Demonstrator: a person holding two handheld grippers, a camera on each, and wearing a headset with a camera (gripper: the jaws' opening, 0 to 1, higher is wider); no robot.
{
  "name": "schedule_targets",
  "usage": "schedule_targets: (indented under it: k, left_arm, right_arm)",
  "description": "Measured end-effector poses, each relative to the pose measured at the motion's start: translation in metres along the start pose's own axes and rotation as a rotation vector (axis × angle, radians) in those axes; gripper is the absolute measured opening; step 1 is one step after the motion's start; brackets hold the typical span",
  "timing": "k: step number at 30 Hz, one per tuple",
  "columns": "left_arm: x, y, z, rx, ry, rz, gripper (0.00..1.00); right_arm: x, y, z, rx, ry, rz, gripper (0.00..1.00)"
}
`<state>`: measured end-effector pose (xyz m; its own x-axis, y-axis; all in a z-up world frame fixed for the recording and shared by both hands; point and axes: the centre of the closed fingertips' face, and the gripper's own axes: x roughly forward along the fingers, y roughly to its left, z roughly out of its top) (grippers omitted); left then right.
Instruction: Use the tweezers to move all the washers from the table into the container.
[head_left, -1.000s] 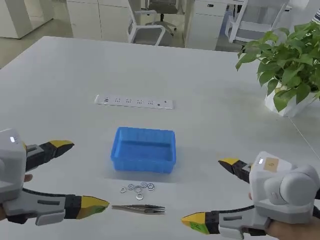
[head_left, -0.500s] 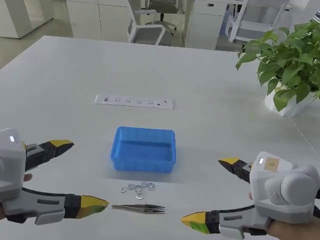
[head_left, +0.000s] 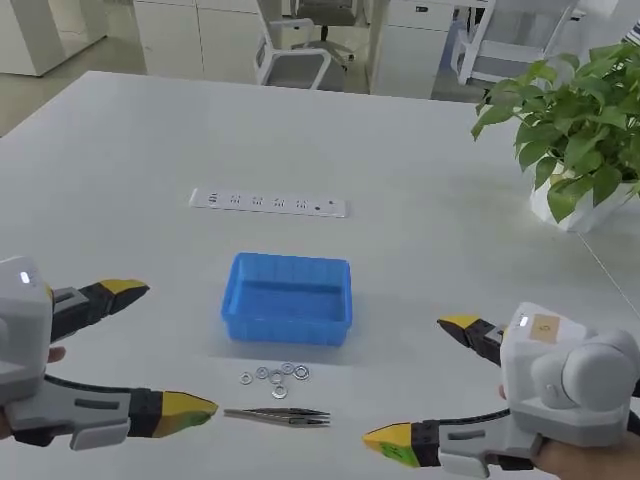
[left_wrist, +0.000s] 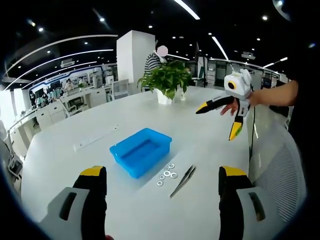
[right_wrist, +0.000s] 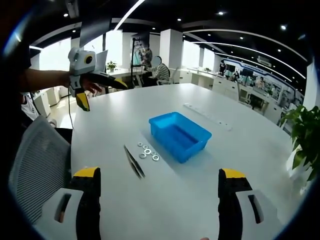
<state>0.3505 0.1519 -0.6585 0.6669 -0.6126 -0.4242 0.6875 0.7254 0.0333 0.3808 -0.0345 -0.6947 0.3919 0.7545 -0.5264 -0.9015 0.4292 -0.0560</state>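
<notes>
— Head view: how far along?
— Not started, it seems. The small silver metal washers (head_left: 276, 377) lie at lower centre on the white table (head_left: 130, 160), just below the empty-looking blue rectangular plastic container (head_left: 288, 298); the slim steel tweezers (head_left: 280, 415) lie untouched beneath. The left gripper (head_left: 165, 348) and right gripper (head_left: 420, 382) gape wide in the lower corners, gripping nothing.
— Left gripper view?
— Washers lower right of the container; a potted green plant (left_wrist: 167, 80) behind.
— Right gripper view?
— Open-plan office, ceiling lights (right_wrist: 135, 12), a grey mesh chair (right_wrist: 40, 170) lower left.

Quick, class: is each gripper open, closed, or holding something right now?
Left gripper: open, holding nothing.
Right gripper: open, holding nothing.
</notes>
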Motion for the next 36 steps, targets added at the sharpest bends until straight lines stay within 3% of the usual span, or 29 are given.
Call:
schedule_targets:
  k: [23, 36]
  left_arm:
    - [0.004, 0.0, -0.001, 0.017, 0.015, -0.022, 0.99]
    - [0.013, 0.002, -0.013, 0.045, 0.069, -0.063, 0.98]
  right_arm:
    - [0.003, -0.003, -0.002, -0.029, 0.019, 0.019, 0.99]
    - [0.012, -0.003, -0.006, -0.074, 0.053, 0.064, 0.95]
